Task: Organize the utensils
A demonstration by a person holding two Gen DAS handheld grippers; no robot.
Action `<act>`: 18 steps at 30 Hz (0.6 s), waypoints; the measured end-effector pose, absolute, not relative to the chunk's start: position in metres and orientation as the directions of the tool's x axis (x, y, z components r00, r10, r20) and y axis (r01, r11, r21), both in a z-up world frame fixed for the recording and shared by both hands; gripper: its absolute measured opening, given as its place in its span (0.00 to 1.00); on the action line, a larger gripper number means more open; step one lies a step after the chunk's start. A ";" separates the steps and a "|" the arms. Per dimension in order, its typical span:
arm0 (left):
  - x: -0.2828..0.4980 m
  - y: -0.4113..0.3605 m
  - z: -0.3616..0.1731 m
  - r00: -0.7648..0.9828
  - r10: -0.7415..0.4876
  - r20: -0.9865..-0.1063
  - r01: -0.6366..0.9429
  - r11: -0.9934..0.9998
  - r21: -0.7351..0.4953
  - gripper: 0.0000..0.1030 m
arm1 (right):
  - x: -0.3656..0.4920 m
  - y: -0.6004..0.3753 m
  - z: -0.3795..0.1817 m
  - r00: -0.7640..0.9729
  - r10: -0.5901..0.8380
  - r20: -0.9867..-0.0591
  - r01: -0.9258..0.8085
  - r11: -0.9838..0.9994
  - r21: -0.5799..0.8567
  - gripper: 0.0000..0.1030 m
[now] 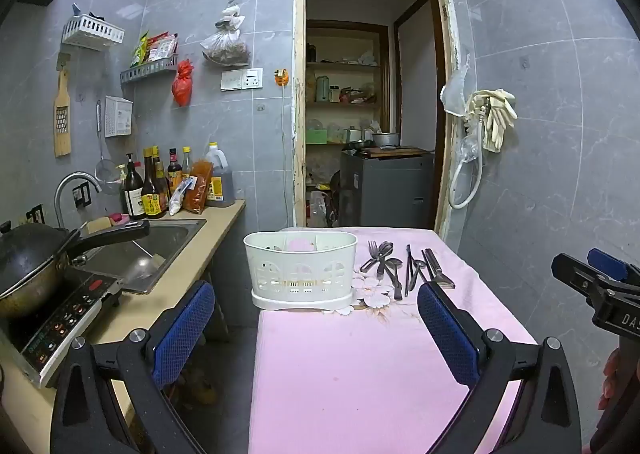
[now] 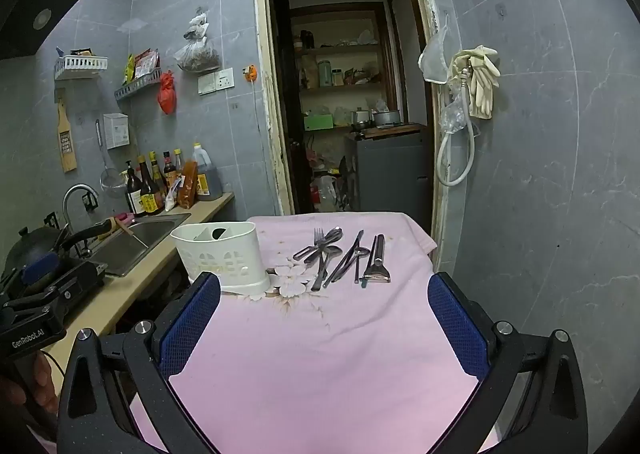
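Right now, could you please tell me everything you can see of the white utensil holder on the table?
The white utensil holder looks like plastic: an oval tub with cut-out arch patterns low on its walls, seated on a matching drip base. It stands upright on the pink tablecloth near the table's left edge, left of the loose cutlery and apart from it. Dividers show inside; its contents are unclear.

Your table wears a pink floral cloth (image 2: pixel 320 354); on it stand a white utensil caddy (image 2: pixel 224 258) and, beside it, loose metal cutlery (image 2: pixel 340 254) (forks, spoons, perhaps a peeler).
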State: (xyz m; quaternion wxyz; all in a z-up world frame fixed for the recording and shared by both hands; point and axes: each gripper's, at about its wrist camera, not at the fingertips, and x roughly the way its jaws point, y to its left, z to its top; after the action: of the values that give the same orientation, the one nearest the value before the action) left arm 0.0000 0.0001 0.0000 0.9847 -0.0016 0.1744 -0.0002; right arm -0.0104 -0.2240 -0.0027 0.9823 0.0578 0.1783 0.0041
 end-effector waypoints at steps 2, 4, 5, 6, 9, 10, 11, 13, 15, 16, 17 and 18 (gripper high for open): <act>0.000 0.000 0.000 0.941 0.000 -0.339 -0.001 1.000 -0.002 0.99 | -0.010 -0.223 -0.003 0.936 0.029 -0.350 0.012 0.993 0.115 0.99; 0.000 0.000 0.000 0.941 -0.001 -0.339 0.000 1.000 -0.002 0.99 | -0.010 -0.223 -0.003 0.936 0.030 -0.351 0.012 0.993 0.115 0.99; 0.000 0.000 0.000 0.941 0.000 -0.340 -0.001 1.000 -0.003 0.99 | -0.010 -0.223 -0.003 0.936 0.030 -0.352 0.011 0.993 0.115 0.99; 0.000 0.000 0.000 0.940 0.001 -0.340 -0.002 1.000 -0.004 0.99 | -0.011 -0.223 -0.003 0.936 0.030 -0.352 0.012 0.993 0.115 0.99; 0.000 0.000 0.000 0.940 0.001 -0.340 -0.005 1.000 -0.010 0.99 | -0.008 -0.221 -0.003 0.934 0.026 -0.356 0.013 0.994 0.109 0.99; -0.001 0.002 0.000 0.940 0.001 -0.341 -0.005 1.000 -0.012 0.99 | -0.009 -0.222 -0.002 0.934 0.026 -0.356 0.013 0.994 0.109 0.99; -0.001 0.003 -0.001 0.940 0.001 -0.342 -0.006 1.000 -0.013 0.99 | -0.009 -0.223 -0.001 0.934 0.027 -0.357 0.013 0.994 0.109 0.99; -0.002 0.002 -0.001 0.940 0.001 -0.342 -0.007 1.000 -0.014 0.99 | -0.009 -0.221 -0.008 0.932 0.027 -0.360 0.014 0.994 0.109 0.99; 0.001 0.004 0.000 0.938 0.000 -0.346 -0.006 1.000 -0.014 0.99 | -0.010 -0.219 -0.012 0.933 0.027 -0.360 0.014 0.994 0.109 0.99; 0.002 0.004 0.000 0.938 0.000 -0.346 -0.006 1.000 -0.014 0.99 | -0.009 -0.220 -0.011 0.931 0.027 -0.364 0.014 0.994 0.109 0.99; 0.002 0.004 0.000 0.938 0.001 -0.347 -0.006 1.000 -0.014 0.99 | -0.009 -0.220 -0.011 0.931 0.027 -0.364 0.013 0.994 0.109 0.99; 0.003 0.003 0.000 0.938 0.000 -0.347 -0.005 1.000 -0.014 0.99 | -0.009 -0.220 -0.011 0.931 0.027 -0.364 0.013 0.994 0.109 0.99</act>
State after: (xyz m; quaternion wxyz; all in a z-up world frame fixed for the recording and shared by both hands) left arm 0.0025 0.0034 -0.0003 0.9843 -0.0074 0.1763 0.0015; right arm -0.0093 -0.2201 -0.0107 0.9811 0.0549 0.1857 0.0036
